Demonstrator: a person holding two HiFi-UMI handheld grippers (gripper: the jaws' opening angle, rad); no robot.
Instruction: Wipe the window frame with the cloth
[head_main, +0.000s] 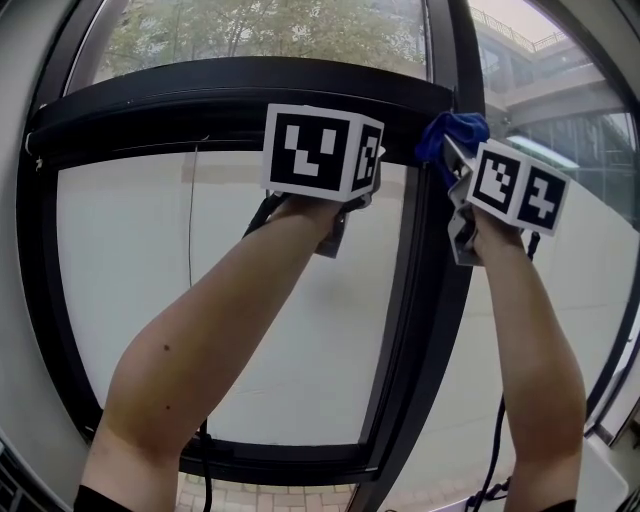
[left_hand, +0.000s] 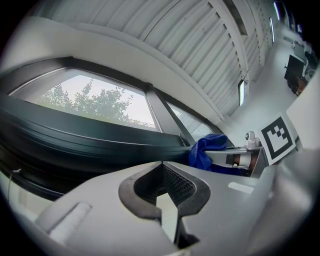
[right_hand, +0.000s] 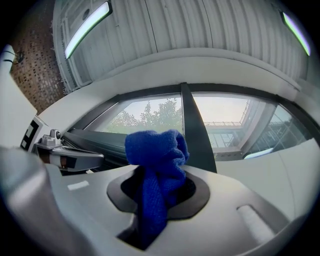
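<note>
The window frame is black: a horizontal bar (head_main: 200, 100) across the top and an upright post (head_main: 430, 330) at the right of the pane. My right gripper (right_hand: 157, 195) is shut on a bunched blue cloth (right_hand: 156, 155). In the head view the cloth (head_main: 455, 133) is against the frame where bar and post meet. The left gripper view shows the same cloth (left_hand: 207, 150) next to the dark bar (left_hand: 75, 140). My left gripper (left_hand: 166, 202) is shut with nothing in it, held up close under the bar, left of the cloth. Its marker cube (head_main: 320, 150) hides its jaws in the head view.
A white pane (head_main: 250, 300) fills the frame below the bar, with a thin cord (head_main: 190, 220) hanging in front of it. Trees (head_main: 260, 30) and a building (head_main: 570, 90) show through the upper glass. A black cable (head_main: 495, 470) dangles under my right arm. A ceiling light (right_hand: 85, 27) glows overhead.
</note>
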